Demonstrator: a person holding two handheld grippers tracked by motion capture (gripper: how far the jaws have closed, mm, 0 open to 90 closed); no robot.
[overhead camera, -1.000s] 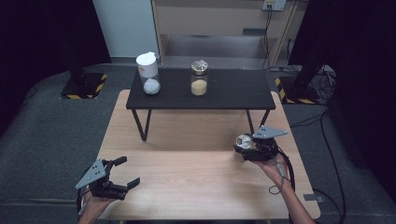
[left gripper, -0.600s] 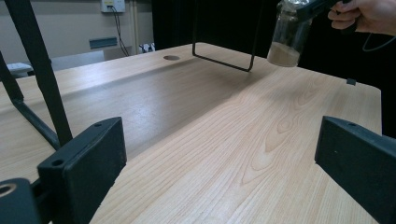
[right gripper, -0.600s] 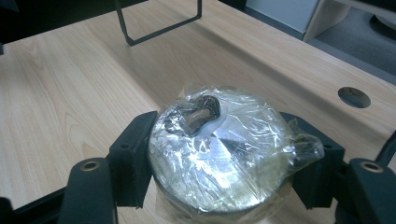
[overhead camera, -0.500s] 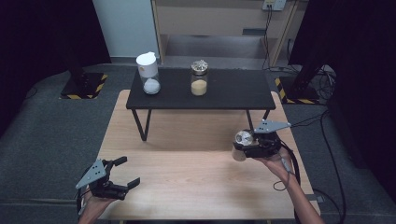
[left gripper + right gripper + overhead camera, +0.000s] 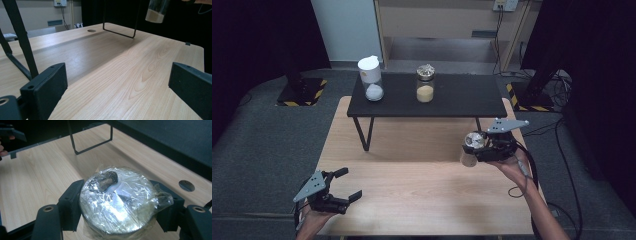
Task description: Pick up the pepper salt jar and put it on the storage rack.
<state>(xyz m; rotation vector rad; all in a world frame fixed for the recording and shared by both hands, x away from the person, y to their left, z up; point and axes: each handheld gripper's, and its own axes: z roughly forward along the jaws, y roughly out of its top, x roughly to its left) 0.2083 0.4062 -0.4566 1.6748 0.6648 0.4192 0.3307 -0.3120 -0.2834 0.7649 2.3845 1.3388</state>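
Three jars: two on far black shelf (image 5: 452,95), one foil-topped jar (image 5: 116,200) clamped in right gripper (image 5: 484,146), seemingly off the table, left gripper (image 5: 343,185) wide open, empty.

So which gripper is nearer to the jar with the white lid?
Left. The left gripper is at the near left corner, below the jar; the right gripper is farther right.

On the low shelf (image 5: 452,95) at the back of the surface (image 5: 422,195): 2 jars, one (image 5: 371,78) at its left end, another (image 5: 425,83) near its middle. In front of the shelf's right leg, a third jar (image 5: 472,148) clamped in the right tongs (image 5: 474,146). Well in front of its left end, the left tongs (image 5: 347,184).
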